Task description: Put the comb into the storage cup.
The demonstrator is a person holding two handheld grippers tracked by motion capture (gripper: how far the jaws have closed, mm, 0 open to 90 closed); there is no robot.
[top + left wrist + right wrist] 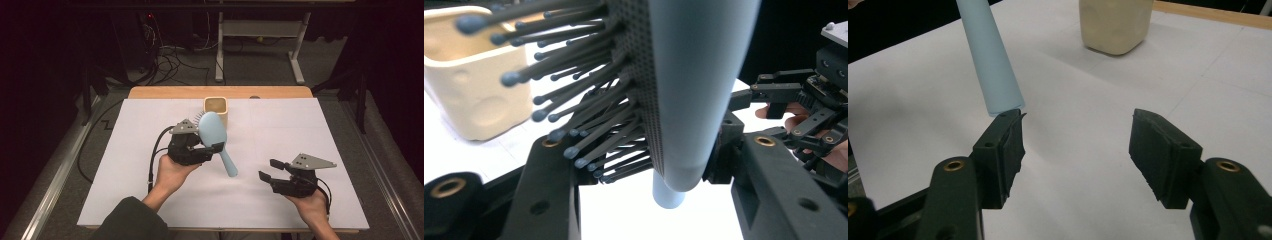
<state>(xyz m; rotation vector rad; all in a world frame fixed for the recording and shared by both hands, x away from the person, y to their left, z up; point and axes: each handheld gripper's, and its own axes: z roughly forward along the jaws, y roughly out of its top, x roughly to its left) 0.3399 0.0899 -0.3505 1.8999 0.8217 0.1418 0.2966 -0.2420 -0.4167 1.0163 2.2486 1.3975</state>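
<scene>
Hairbrush, pale blue plastic with dark bristles (216, 139), held above the middle of the desk by the left gripper (200, 150), whose jaws are clamped on the oval head where it narrows toward the handle. The handle slants down toward the near right; the bristles face left, toward the cream square plastic container (216, 108) standing near the desk's far edge. The right gripper (272, 170) hovers over the white paper sheet (150, 190) near the near right corner, jaws spread wide with nothing between them. In the right gripper view the handle tip lies just beside one jaw.
</scene>
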